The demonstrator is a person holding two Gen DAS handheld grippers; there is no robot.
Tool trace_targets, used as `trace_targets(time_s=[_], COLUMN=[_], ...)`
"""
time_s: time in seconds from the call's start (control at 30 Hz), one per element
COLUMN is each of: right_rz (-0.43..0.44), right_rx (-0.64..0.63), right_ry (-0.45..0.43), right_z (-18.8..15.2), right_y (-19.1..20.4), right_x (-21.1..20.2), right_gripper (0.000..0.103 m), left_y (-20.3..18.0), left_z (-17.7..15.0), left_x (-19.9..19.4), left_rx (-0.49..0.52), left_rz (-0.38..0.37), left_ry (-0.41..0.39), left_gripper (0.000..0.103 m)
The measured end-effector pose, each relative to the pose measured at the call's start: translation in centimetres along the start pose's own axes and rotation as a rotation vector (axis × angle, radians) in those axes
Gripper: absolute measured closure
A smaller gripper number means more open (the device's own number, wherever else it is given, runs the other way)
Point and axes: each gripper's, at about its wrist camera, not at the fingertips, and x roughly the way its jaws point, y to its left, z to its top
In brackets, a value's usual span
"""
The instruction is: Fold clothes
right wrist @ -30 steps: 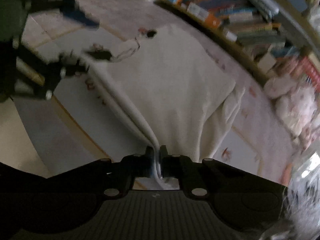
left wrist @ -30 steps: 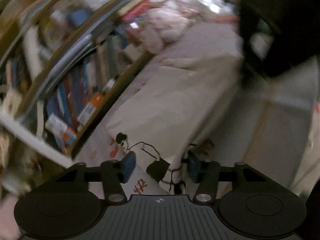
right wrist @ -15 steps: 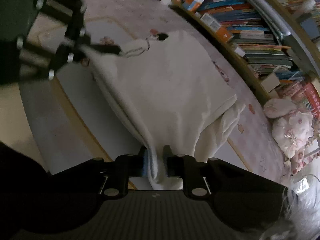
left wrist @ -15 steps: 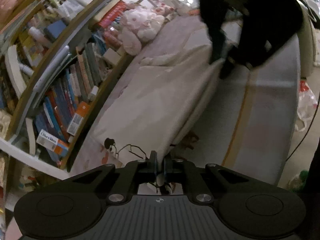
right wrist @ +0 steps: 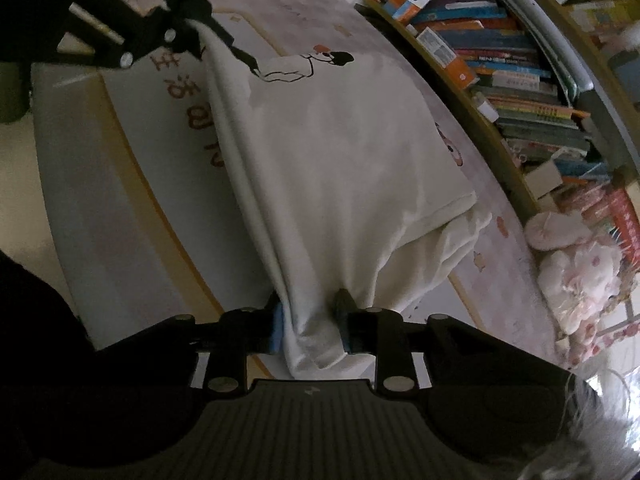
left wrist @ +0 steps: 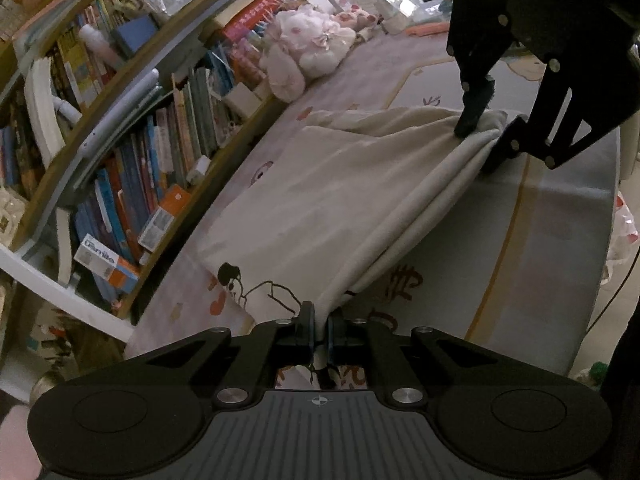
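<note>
A packed bookshelf (left wrist: 132, 152) ran along one side of the play mat (left wrist: 552, 216), and a pink plush toy (left wrist: 308, 44) slumped against its far end, well apart from the cloth. A white plastic bag (left wrist: 622, 236) lay off the mat's other edge. Nothing sat on the cream garment (left wrist: 332, 184) itself. It lay folded lengthwise on the mat, its long axis stretched taut from one gripper to the other, roughly parallel to the shelf, with a loose sleeve poking out at the far corner near the plush. The left gripper (left wrist: 319, 330) was clamped nearly closed on the printed end. The right gripper (right wrist: 310, 320) sat at the opposite end, jaws just eased apart, bunched fabric draped between them; whether the pads still pressed the cloth I couldn't tell.
</note>
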Motion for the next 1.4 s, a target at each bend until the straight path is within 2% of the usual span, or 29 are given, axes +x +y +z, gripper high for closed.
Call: trace_targets(time_s=[0.07, 0.2, 0.47, 0.63, 0.77, 1.0, 1.07, 1.13, 1.17, 1.27, 1.4], right_rz=[-0.015, -0.068, -0.096, -0.123, -0.163, -0.219, -0.214, -0.197, -0.188, -0.153, -0.119], right_rx=[-0.028, -0.088, -0.226, -0.324, -0.434, -0.519, -0.522, -0.514, -0.504, -0.457, -0.399], right_ry=[0.000, -0.005, -0.036, -0.043, -0.069, -0.124, -0.125, -0.119, -0.115, -0.100, -0.065], right_z=[-0.3, -1.0, -1.9, -2.8, -3.6, -4.4, -4.5, -4.6, -4.6, -4.1, -3.4], right_y=[0.2, 0.4, 0.8, 1.5, 2.5, 3.0, 3.0, 2.9, 2.9, 2.5, 1.8], right_x=[0.0, -0.2, -0.3, -0.5, -0.7, -1.0, -1.0, -0.9, -0.8, -0.7, -0.7], right_gripper=[0.078, 0.067, 0.067, 0.068, 0.069, 0.066, 0.067, 0.072, 0.079, 0.085, 0.085], left_y=[-0.1, -0.2, -1.2, -1.6, -1.8, -2.1, -2.1, -2.1, -2.0, -2.0, -2.1], left_z=[-0.1, -0.5, -1.3, -1.8, -2.4, -3.0, -3.0, -2.8, -2.8, -2.9, -3.0], left_x=[0.0, 0.2, 0.2, 0.5, 0.7, 0.8, 0.8, 0.9, 0.9, 1.0, 1.1], left_rx=[0.005, 0.015, 0.106, 0.134, 0.148, 0.169, 0.177, 0.176, 0.171, 0.168, 0.170], left_rz=[-0.006, -0.019, -0.036, -0.046, -0.057, -0.063, -0.064, -0.069, -0.071, -0.073, -0.077], left_ry=[0.005, 0.021, 0.030, 0.051, 0.066, 0.056, 0.058, 0.062, 0.064, 0.053, 0.047], left_gripper=[0.095, 0.094, 0.091, 0.084, 0.084, 0.083, 0.083, 0.083, 0.083, 0.083, 0.084])
